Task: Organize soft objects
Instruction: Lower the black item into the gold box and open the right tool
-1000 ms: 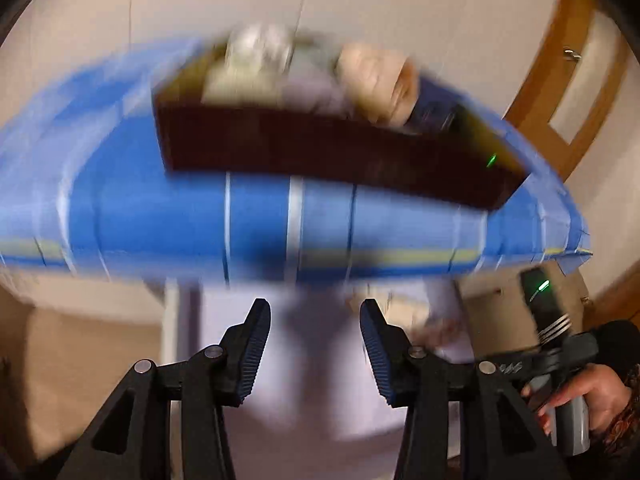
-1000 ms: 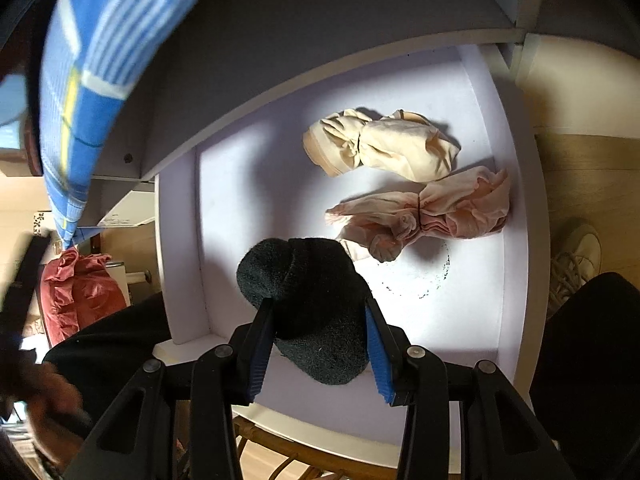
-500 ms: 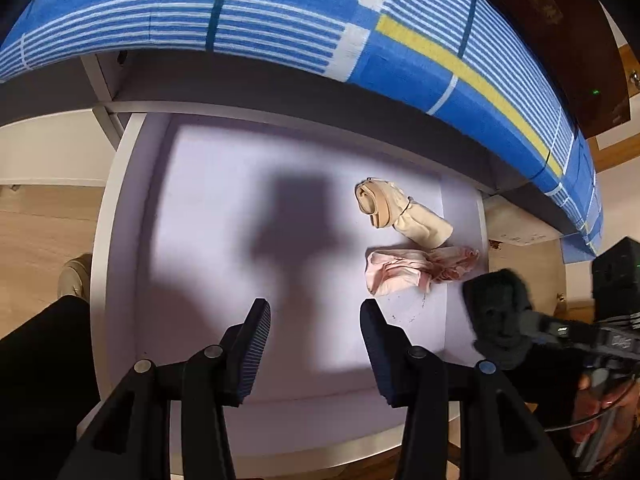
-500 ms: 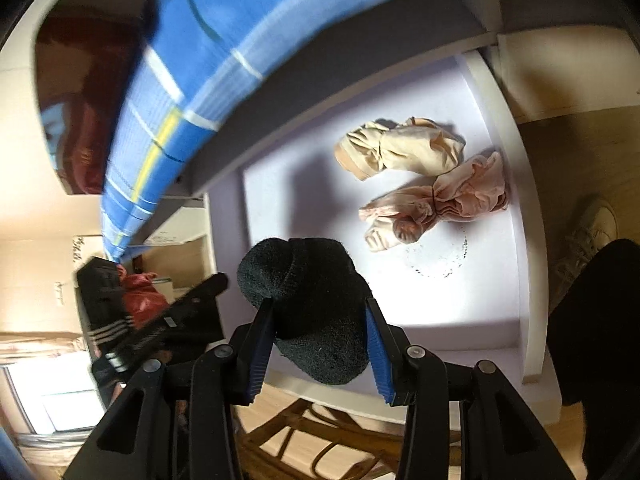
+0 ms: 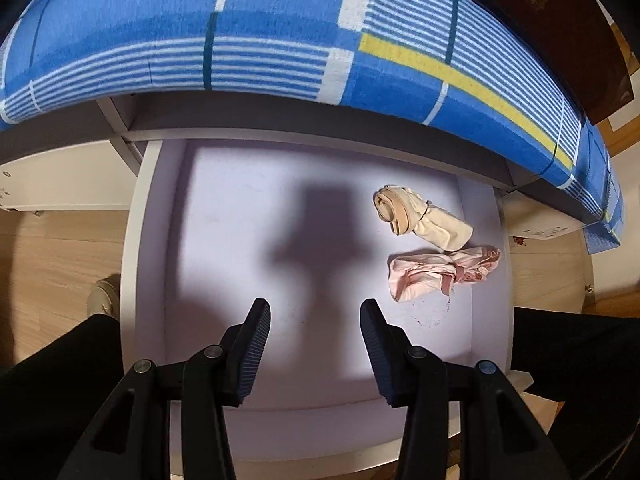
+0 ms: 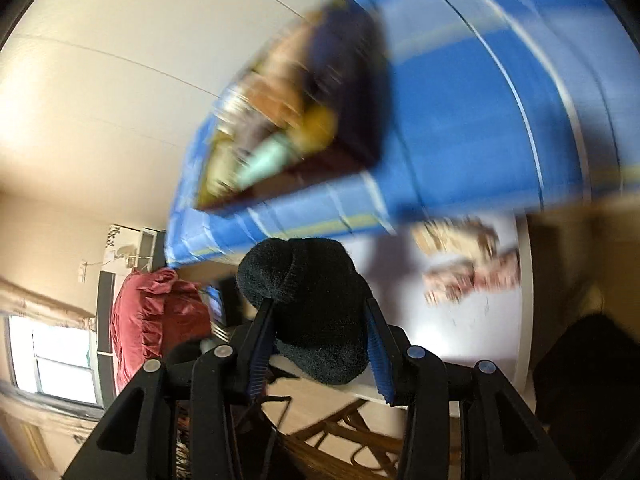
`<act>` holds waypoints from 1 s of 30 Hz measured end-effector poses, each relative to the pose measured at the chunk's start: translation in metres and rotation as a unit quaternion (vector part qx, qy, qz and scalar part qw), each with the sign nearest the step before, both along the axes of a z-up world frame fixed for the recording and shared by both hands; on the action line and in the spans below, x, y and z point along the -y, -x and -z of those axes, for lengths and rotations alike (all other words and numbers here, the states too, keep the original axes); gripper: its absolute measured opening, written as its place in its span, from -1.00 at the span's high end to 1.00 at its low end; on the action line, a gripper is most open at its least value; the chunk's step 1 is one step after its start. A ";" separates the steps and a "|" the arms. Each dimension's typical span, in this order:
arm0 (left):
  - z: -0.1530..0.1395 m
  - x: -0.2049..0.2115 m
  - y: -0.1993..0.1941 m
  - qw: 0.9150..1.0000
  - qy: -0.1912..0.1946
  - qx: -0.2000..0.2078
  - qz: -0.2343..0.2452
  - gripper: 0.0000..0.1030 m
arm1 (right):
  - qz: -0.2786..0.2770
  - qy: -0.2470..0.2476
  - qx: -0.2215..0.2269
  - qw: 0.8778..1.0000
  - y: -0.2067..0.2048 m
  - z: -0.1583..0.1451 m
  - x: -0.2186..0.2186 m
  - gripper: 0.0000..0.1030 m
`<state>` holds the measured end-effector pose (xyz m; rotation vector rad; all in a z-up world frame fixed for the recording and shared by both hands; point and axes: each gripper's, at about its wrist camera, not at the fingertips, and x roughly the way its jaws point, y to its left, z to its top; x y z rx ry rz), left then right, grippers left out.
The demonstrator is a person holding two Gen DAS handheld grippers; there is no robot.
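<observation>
Right now the right gripper [image 6: 320, 340] is clamped on a rolled black fuzzy sock bundle [image 6: 308, 304], the ribbed blue pads pressing its two sides so that most of the roll bulges out above the jaws. The left gripper [image 5: 316, 344] hangs over the pale lilac open drawer [image 5: 240, 220] with its jaws apart and nothing between them. Two other soft things lie in the drawer's right part, close together: a cream rolled stocking bundle [image 5: 420, 216] toward the back and a pink crumpled sock pair [image 5: 436, 272] just in front of it. Judging by the task, the black roll is meant to be sorted to its place, though whether that is the drawer or the dark brown box [image 6: 304, 120] full of blurred items on the bed cannot be told. To do it well, the grip should stay firm until the roll rests on a surface, since the soft knit could slip or unroll. A blue checked bedspread with white and yellow stripes [image 5: 280, 40] overhangs the drawer; the floor is light wood [image 5: 52, 248], and a red ruffled cushion [image 6: 152, 316] sits near a window [image 6: 48, 360].
</observation>
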<state>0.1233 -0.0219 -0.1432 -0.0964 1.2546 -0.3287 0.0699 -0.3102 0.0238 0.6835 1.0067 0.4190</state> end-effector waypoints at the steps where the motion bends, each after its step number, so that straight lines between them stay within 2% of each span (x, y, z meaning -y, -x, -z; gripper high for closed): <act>1: -0.001 0.000 0.000 1.000 -0.001 0.002 0.001 0.09 | -0.002 0.003 0.013 1.000 -0.003 -0.012 -0.002 0.15; 5: -0.005 0.002 0.000 1.000 -0.009 0.010 0.002 0.09 | -0.002 0.026 0.058 0.998 -0.023 -0.057 -0.011 0.15; 8: -0.008 0.004 0.001 1.000 -0.019 0.017 0.004 0.09 | 0.004 0.049 0.073 0.996 -0.043 -0.072 -0.018 0.15; 11: -0.009 0.007 0.002 0.999 -0.045 0.028 0.008 0.09 | 0.008 0.090 0.082 0.993 -0.066 -0.079 -0.029 0.15; 14: -0.011 0.010 0.004 0.997 -0.061 0.036 0.012 0.09 | 0.009 0.123 0.087 0.989 -0.086 -0.079 -0.039 0.15; 22: -0.012 0.011 0.005 0.997 -0.068 0.041 0.014 0.09 | 0.002 0.198 0.077 0.977 -0.122 -0.066 -0.057 0.15; 27: -0.012 0.012 0.006 0.996 -0.076 0.044 0.017 0.09 | 0.007 0.242 0.065 0.968 -0.135 -0.051 -0.061 0.09; 30: -0.011 0.012 0.005 0.996 -0.078 0.043 0.017 0.09 | 0.009 0.249 0.072 0.966 -0.134 -0.048 -0.060 -0.05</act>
